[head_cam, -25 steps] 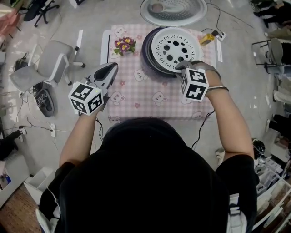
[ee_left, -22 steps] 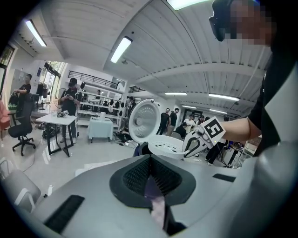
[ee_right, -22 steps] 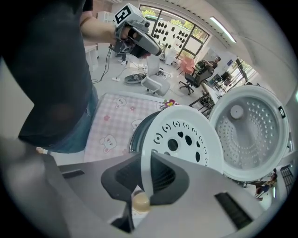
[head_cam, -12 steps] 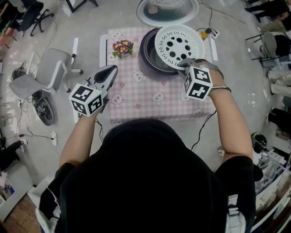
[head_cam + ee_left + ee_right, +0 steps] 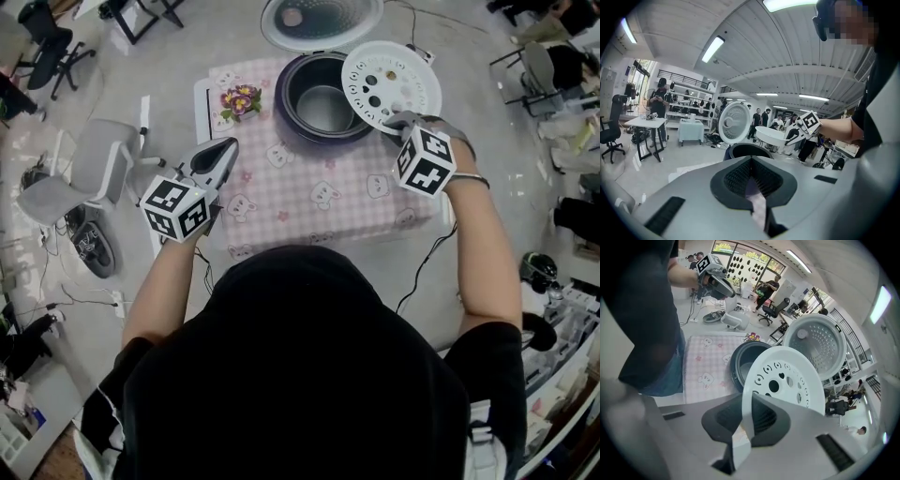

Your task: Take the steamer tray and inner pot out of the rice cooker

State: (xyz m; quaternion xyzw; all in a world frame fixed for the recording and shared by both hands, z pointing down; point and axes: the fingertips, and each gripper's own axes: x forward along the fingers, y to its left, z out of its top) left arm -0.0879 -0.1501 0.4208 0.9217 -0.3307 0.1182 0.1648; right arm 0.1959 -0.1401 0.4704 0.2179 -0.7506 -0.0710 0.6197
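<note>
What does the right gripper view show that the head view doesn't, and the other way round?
Only the right gripper view: the right gripper's jaws closed on the steamer tray's rim. Only the head view: that gripper's marker cube and a black cable hanging below the table's near edge. Both: the tray held clear of the rice cooker, the inner pot inside it, the open lid, the checked tablecloth and the left gripper.

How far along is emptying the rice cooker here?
Done: the steamer tray is out of the rice cooker. In hand: the right gripper grips the tray's rim, holding it in the air right of the cooker, not yet set down. Left: the inner pot sits inside the cooker; the left gripper is shut and empty.
</note>
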